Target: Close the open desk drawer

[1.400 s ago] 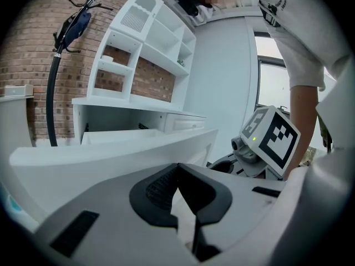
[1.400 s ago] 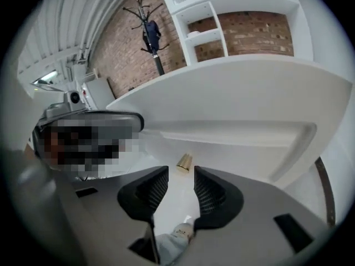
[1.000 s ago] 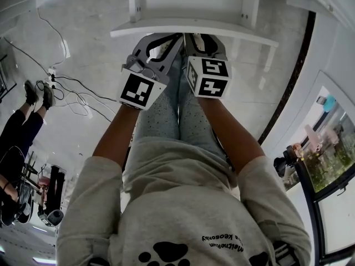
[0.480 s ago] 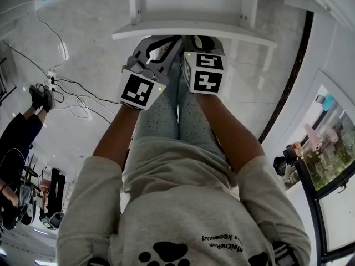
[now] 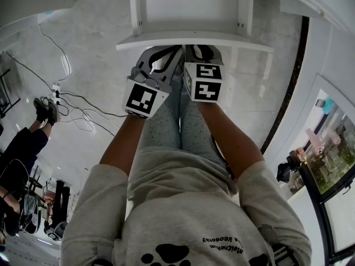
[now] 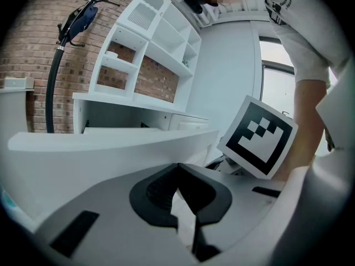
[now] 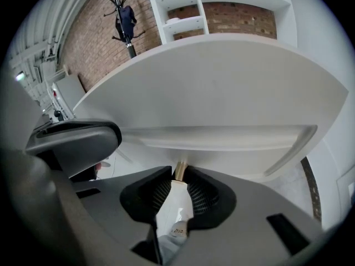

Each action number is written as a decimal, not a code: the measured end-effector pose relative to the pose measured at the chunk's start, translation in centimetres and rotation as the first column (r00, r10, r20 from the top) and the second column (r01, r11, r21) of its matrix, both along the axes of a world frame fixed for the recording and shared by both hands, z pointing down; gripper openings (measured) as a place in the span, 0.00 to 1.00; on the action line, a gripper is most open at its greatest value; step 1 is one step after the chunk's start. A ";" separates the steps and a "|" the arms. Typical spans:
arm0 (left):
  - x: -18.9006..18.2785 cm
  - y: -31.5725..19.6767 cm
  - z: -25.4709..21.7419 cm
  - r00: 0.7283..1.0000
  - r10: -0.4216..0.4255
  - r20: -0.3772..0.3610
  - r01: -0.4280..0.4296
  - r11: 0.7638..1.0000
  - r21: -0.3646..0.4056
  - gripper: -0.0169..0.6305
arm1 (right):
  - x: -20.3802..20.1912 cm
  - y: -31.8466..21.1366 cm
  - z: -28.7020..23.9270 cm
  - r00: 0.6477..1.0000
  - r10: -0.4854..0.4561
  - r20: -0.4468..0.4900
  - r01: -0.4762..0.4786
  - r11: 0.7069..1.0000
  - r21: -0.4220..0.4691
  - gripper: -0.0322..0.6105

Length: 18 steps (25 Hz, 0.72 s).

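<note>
The open white drawer [image 5: 188,7] juts toward me at the top of the head view, its front panel [image 5: 194,39] nearest. Both grippers reach under that panel. My right gripper [image 5: 199,50] is shut on the drawer's small brass knob [image 7: 180,170], which shows clamped between the ribbed pads in the right gripper view. My left gripper [image 5: 161,57] sits just left of it with its jaws together and nothing between them. In the left gripper view the drawer front [image 6: 111,143] fills the middle and the right gripper's marker cube [image 6: 260,140] is at the right.
The person's legs [image 5: 177,126] are right under the drawer. Cables and a power strip [image 5: 66,98] lie on the floor at left, near another person's legs [image 5: 28,137]. The desk's shelf unit [image 6: 150,49] and a coat stand [image 6: 66,32] rise behind.
Both grippers have stayed at the drawer front. The right gripper's cube has crept slightly toward the panel, and the drawer front looks a little farther from the body.
</note>
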<state>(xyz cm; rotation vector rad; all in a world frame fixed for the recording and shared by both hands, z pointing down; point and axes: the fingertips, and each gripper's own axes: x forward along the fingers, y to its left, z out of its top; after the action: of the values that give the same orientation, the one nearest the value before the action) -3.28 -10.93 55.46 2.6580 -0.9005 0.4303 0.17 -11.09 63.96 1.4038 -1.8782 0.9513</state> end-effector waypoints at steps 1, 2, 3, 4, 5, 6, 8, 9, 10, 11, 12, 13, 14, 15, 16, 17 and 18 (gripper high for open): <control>0.0 -0.2 0.0 1.000 -0.003 -0.002 0.003 1.000 -0.003 0.05 | 0.0 -0.2 0.0 1.000 0.002 0.001 -0.002 1.000 0.004 0.21; 0.0 -0.4 0.0 1.000 -0.004 -0.004 0.004 1.000 -0.007 0.05 | 0.0 -0.4 0.0 1.000 0.003 0.001 -0.003 1.000 0.005 0.21; -0.1 -0.7 0.0 1.000 -0.005 -0.004 0.004 1.000 -0.012 0.05 | -0.1 -0.7 0.0 1.000 0.005 -0.001 -0.005 1.000 0.005 0.21; -0.2 -1.1 0.1 1.000 -0.005 -0.006 0.005 1.000 -0.015 0.05 | -0.1 -1.0 0.0 1.000 0.007 -0.003 -0.007 1.000 0.005 0.21; -0.3 -1.4 0.0 1.000 -0.007 -0.008 0.007 1.000 -0.017 0.05 | -0.2 -1.4 0.0 1.000 0.009 -0.004 -0.009 1.000 0.006 0.21; -0.4 -1.7 0.0 1.000 -0.010 -0.011 0.009 1.000 -0.020 0.05 | -0.2 -1.7 0.0 1.000 0.012 -0.002 -0.012 1.000 0.008 0.21; -0.4 -2.4 -0.1 1.000 -0.014 -0.016 0.014 1.000 -0.024 0.05 | -0.2 -2.4 0.0 1.000 0.022 0.009 -0.022 1.000 0.013 0.21; -0.4 -2.8 -0.1 1.000 -0.015 -0.017 0.015 1.000 -0.026 0.05 | -0.1 -2.7 0.0 1.000 0.027 0.013 -0.027 1.000 0.016 0.21; -0.4 -3.1 0.0 1.000 -0.015 -0.018 0.014 1.000 -0.028 0.05 | -0.1 -3.1 0.0 0.999 0.029 0.014 -0.030 0.999 0.018 0.21; -0.3 -3.4 0.0 1.000 -0.014 -0.019 0.013 1.000 -0.028 0.05 | 0.0 -3.4 0.0 0.999 0.031 0.014 -0.031 0.999 0.021 0.21; -0.3 -3.7 -0.1 1.000 -0.013 -0.020 0.013 1.000 -0.027 0.05 | 0.0 -3.7 0.0 0.999 0.032 0.014 -0.033 0.999 0.024 0.21; -0.3 -4.0 -0.1 1.000 -0.012 -0.022 0.012 1.000 -0.026 0.05 | 0.0 -4.0 0.0 0.999 0.033 0.014 -0.034 0.999 0.027 0.21; -0.4 -4.2 -0.1 1.000 -0.011 -0.022 0.011 1.000 -0.027 0.05 | -0.1 -4.3 -0.1 0.999 0.034 0.016 -0.034 0.999 0.031 0.21; -0.5 -4.5 -0.1 1.000 -0.010 -0.020 0.009 0.999 -0.032 0.05 | -0.2 -4.6 -0.1 0.999 0.033 0.017 -0.034 0.999 0.036 0.21; -0.6 -4.7 0.0 1.000 -0.006 -0.013 0.006 0.999 -0.044 0.05 | -0.3 -4.9 -0.1 0.999 0.031 0.016 -0.032 0.999 0.040 0.21; -0.7 -4.9 0.1 1.000 -0.002 -0.004 0.002 0.998 -0.059 0.05 | -0.3 -5.2 -0.1 0.999 0.030 0.012 -0.030 0.999 0.044 0.21; -0.8 -5.2 0.2 1.000 0.001 0.002 -0.001 0.998 -0.071 0.05 | -0.3 -5.5 -0.1 1.000 0.029 0.009 -0.030 0.998 0.047 0.21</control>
<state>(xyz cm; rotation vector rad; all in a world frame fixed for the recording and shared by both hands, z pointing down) -4.07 -16.08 55.68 2.5947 -0.8681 0.4570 -0.16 -16.60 63.84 1.4612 -1.9021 0.9337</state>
